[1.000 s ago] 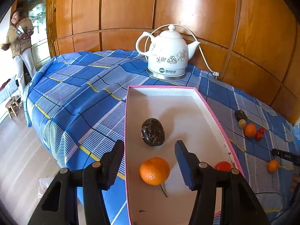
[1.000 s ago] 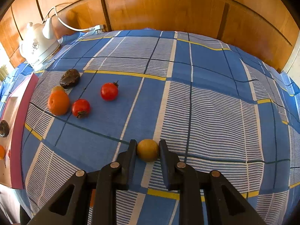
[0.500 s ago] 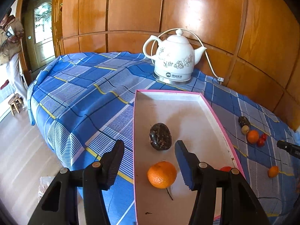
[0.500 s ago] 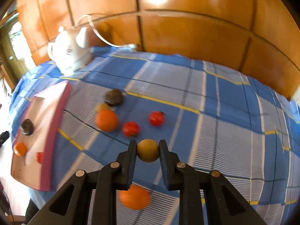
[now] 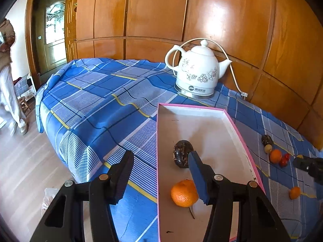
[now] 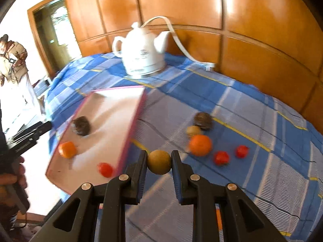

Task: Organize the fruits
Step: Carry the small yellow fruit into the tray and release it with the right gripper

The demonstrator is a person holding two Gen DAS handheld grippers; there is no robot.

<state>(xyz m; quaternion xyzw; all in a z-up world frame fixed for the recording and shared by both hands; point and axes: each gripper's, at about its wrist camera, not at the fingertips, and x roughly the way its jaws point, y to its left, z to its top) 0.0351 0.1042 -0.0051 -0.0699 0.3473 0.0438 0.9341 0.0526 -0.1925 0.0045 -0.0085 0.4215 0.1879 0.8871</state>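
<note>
Fruit lies scattered over a surface covered in a blue checked cloth (image 5: 97, 109), with a shallow pink-edged box (image 5: 238, 129) set on it in front of a white electric kettle (image 5: 198, 74). The right hand-held gripper (image 6: 158, 162) is clamped on a small round tan fruit (image 6: 158, 162) — both pads press its sides, and it hangs above the cloth just beside the box's near right edge. The left hand-held gripper (image 5: 160, 173) stands open with nothing between its fingers, straddling the box's left rim.

Inside the box sit a dark wrinkled fruit (image 5: 182, 154), an orange (image 5: 184, 193) nearer the camera, and a small red tomato (image 6: 105, 169) close to the right wall. Out on the cloth to the right of the box is a loose cluster — another dark fruit (image 6: 203, 121), a second tan fruit (image 6: 193, 130) touching it, a larger orange (image 6: 200, 145) just beside that, and two red tomatoes (image 6: 221, 157) a little further right. One more small orange (image 5: 295, 192) lies apart, nearer the edge.

A person (image 6: 14, 60) in a light jacket stands by the doorway at the far left. The right wrist view is blurred.
</note>
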